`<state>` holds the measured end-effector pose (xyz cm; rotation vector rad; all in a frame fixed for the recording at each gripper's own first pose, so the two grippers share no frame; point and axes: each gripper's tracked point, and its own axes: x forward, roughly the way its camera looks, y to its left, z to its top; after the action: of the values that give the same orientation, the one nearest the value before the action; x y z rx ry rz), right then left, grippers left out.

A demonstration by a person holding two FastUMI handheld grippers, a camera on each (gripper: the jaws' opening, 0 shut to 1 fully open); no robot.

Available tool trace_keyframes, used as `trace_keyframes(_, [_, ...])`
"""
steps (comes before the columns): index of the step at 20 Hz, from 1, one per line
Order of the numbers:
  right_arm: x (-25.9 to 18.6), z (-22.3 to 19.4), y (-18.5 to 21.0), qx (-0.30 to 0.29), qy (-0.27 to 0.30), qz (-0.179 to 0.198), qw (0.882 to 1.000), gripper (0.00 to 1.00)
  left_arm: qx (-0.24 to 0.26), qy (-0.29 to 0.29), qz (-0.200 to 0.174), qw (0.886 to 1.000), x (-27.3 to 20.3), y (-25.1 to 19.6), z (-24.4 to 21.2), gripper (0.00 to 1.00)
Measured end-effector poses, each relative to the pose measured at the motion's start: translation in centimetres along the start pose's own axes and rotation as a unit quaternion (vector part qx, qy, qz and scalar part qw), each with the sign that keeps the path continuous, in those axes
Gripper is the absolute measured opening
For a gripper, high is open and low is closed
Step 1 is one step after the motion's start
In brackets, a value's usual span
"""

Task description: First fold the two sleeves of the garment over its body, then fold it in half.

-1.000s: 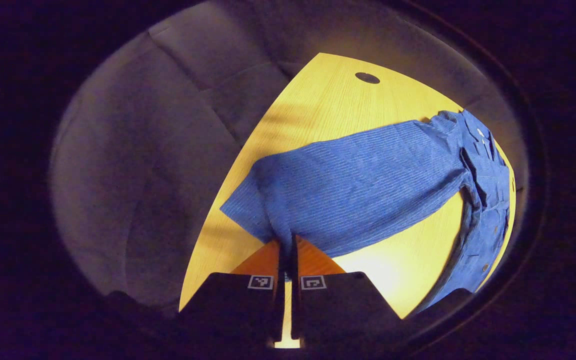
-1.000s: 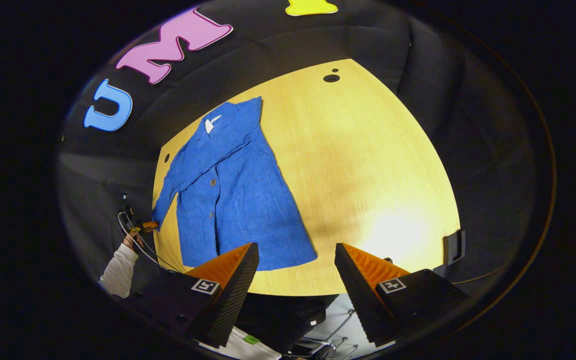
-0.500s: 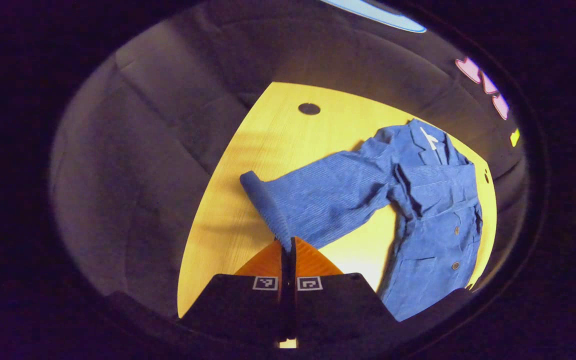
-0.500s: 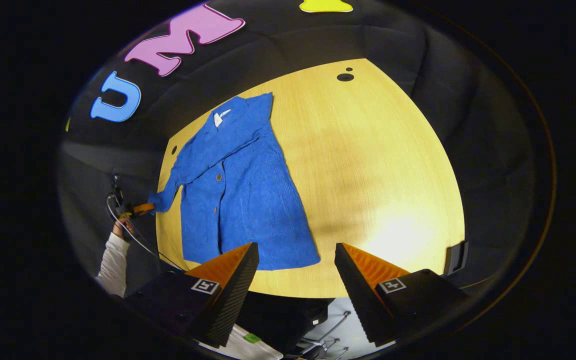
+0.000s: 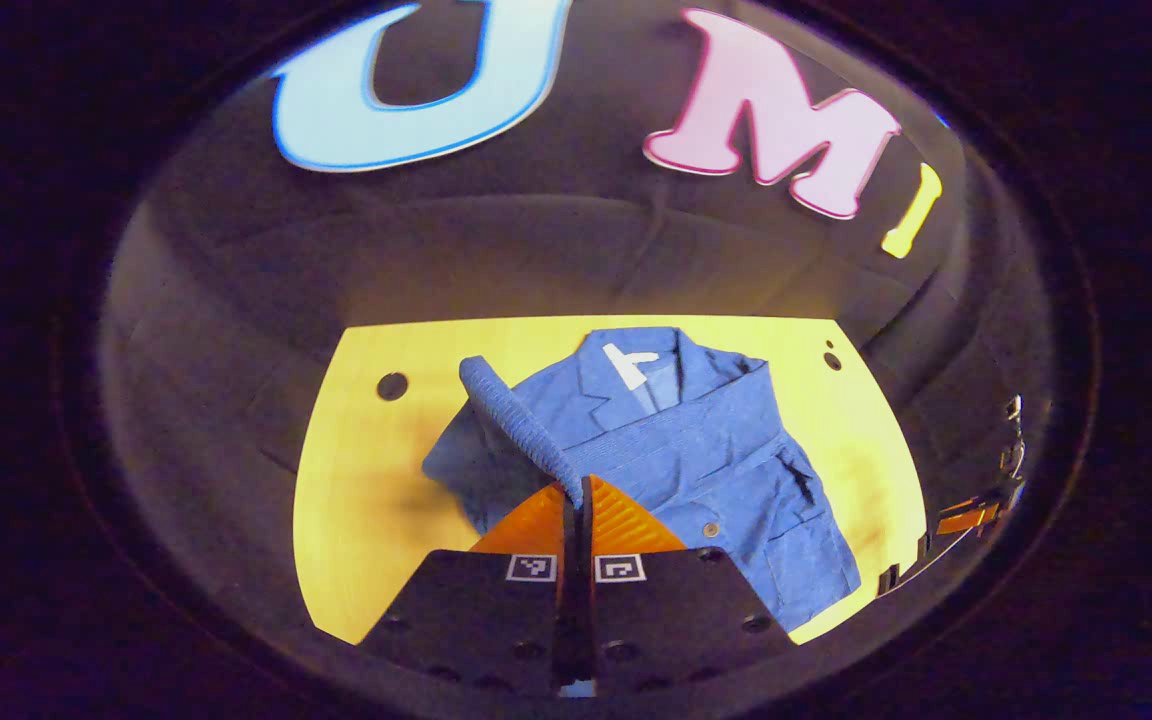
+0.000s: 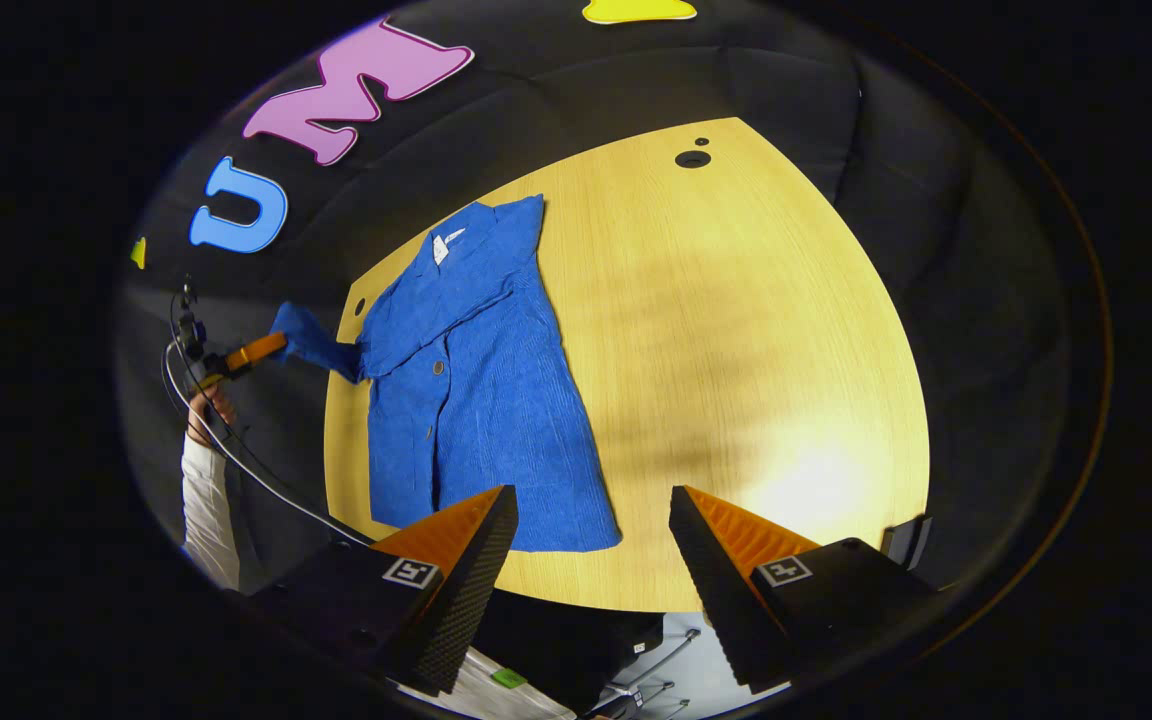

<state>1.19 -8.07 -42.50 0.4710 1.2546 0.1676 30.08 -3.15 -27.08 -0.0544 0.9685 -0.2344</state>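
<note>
Sleeve (image 5: pixel 521 425) has swung up off the counter (image 6: pixel 736 330), pinched in the left tool (image 5: pixel 576 492). Right tool (image 6: pixel 591 530) hangs wide apart near the jacket (image 6: pixel 481 390), which lies flat.

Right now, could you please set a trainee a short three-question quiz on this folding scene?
1. True or false: the left gripper is shut on the cuff of the sleeve.
2. How do the right gripper's fingers stand? A) spread apart, holding nothing B) pinching the hem C) pressing a button
3. Fill in: the blue jacket lies on the wooden ____.

Key
1. True: both orange fingers meet on the cuff, held up off the jacket.
2. A: they hang apart above the table's near edge.
3. Table.
</note>
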Motion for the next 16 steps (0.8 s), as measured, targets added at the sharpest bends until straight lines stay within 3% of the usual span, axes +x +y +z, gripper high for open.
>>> trace_keyframes(3, [-0.7, -0.5, -1.9, 0.015, -0.004, 0.000, 1.000, 0.98, 0.038, 0.015, -0.046, 0.998, 4.0, -8.3, 1.9, 0.00])
trace_keyframes(6, [-1.2, -1.5, -3.8, 0.038, -0.005, -0.001, 0.999, 0.98, 0.072, 0.060, -0.054, 0.994, 9.8, -13.4, 1.8, 0.00])
trace_keyframes(11, [-1.9, -3.7, -7.1, 0.072, 0.000, -0.012, 0.997, 0.98, 0.112, 0.101, -0.051, 0.987, 16.2, -18.5, 1.8, 0.00])
trace_keyframes(16, [-2.2, -5.1, -9.8, 0.093, 0.005, -0.021, 0.995, 0.98, 0.119, 0.122, -0.050, 0.984, 20.0, -21.5, 1.6, 0.00])
